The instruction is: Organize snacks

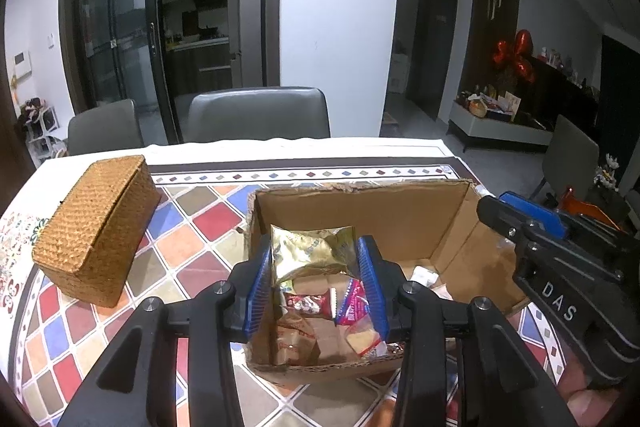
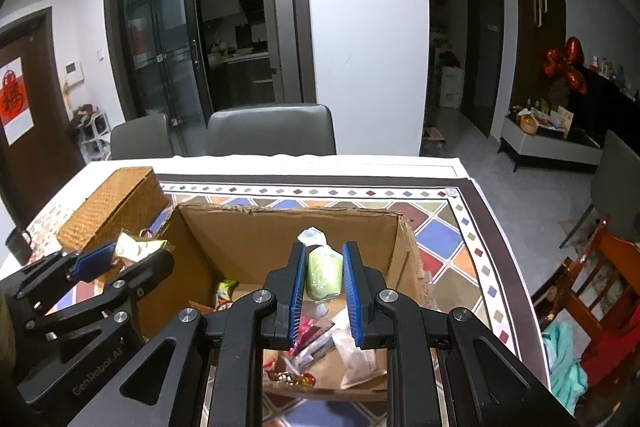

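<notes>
While both units hang over the open brown cardboard box [image 2: 280, 239], the left gripper [image 1: 314, 263] stands partly open, with a crinkled gold foil snack packet [image 1: 310, 253] between its blue ribbed pads [image 1: 260, 281]; the pads touch the packet's sides, so it reads as held. The right gripper [image 2: 323, 281] is nearly closed, clamped on a pale green wrapped snack [image 2: 323, 273] with a twisted clear top. Below the jaws, loose red and white snack wrappers [image 1: 320, 305] lie on the box floor. In the left wrist view, a woven tan lidded basket [image 1: 98, 227] sits at 9 o'clock from the box, on the multicoloured tiled tablecloth [image 1: 192, 227]. Grey chairs [image 1: 258, 113] stand at 12 o'clock beyond the table edge.

Hazards, as judged: the foil is slick and the left jaws are not tight, so the packet may slip out. Hard clamping may crush the soft green snack. The two grippers work close together over one box and may collide.
</notes>
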A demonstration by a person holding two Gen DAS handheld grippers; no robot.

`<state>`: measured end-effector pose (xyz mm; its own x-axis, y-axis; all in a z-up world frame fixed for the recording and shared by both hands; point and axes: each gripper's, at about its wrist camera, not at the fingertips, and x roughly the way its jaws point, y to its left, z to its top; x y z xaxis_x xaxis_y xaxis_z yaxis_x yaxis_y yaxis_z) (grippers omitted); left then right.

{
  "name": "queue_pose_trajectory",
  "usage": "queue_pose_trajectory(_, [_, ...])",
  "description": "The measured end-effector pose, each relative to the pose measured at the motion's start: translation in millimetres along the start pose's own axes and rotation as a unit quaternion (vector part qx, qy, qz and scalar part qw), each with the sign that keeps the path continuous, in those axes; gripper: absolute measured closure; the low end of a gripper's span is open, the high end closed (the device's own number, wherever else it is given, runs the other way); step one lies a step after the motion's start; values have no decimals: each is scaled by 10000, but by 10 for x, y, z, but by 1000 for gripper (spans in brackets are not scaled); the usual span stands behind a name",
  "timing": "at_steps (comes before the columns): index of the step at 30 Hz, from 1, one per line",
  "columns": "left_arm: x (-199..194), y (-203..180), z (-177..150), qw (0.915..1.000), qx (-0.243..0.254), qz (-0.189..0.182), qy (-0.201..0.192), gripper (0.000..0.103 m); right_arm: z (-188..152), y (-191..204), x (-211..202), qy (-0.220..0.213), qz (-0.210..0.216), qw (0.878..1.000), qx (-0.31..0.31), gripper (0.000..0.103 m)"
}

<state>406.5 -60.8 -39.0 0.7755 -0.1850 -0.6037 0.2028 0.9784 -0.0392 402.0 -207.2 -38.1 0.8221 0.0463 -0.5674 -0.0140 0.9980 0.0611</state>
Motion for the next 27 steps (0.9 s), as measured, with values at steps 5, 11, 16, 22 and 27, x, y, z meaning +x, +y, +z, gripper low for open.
queue_pose_trajectory(5, [-69,-6,4,9999,25,108,-128,36,36,14,-33,-101,-12,9999,-30,72])
queue_pose_trajectory(11, [-106,32,5,9998,-27,95,-176,25,50,-16,-109,-216,-113,9997,60,33])
queue_pose_trajectory(16, [-175,24,13,9997,-13,171,-193,19,49,-54,-162,-233,-178,9995,145,30])
queue_pose_trajectory(22, [-357,55,23,9988,-38,400,-290,14,102,-67,-263,-328,-94,9991,268,26])
queue_pose_trajectory(27, [-480,121,-14,9981,-139,503,-338,14,127,-14,-372,-414,-61,9989,195,26])
